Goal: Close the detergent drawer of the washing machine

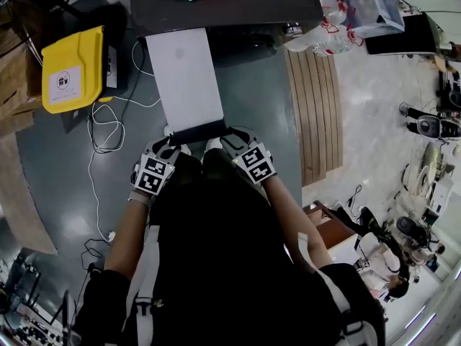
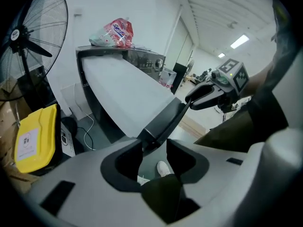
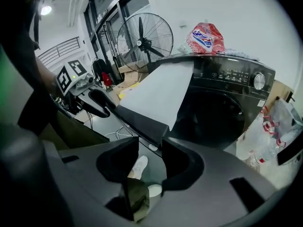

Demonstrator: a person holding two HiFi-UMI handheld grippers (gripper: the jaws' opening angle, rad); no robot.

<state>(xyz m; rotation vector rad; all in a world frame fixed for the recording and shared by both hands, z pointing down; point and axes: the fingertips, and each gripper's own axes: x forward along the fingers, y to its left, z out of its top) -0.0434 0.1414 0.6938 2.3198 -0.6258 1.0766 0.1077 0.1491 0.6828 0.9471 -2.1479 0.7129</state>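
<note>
A black washing machine [image 1: 238, 6] stands at the top of the head view. Its long white detergent drawer [image 1: 189, 78] is pulled far out towards me and ends in a dark front panel [image 1: 196, 132]. My left gripper [image 1: 171, 145] is at that panel's left end and my right gripper [image 1: 227, 140] at its right end. In the left gripper view the left gripper [image 2: 154, 145] stands open, with the panel's corner [image 2: 156, 129] in the gap between its jaws. The right gripper [image 3: 150, 145] is also open around the panel's other end [image 3: 149, 124].
A yellow container [image 1: 72, 67] and white cables [image 1: 108, 128] lie on the floor at the left. A wooden slatted board [image 1: 317, 114] lies at the right, with plastic bags [image 1: 338, 27] beyond it. A detergent bag [image 3: 206, 38] rests on the machine, and a fan [image 2: 33, 32] stands at its side.
</note>
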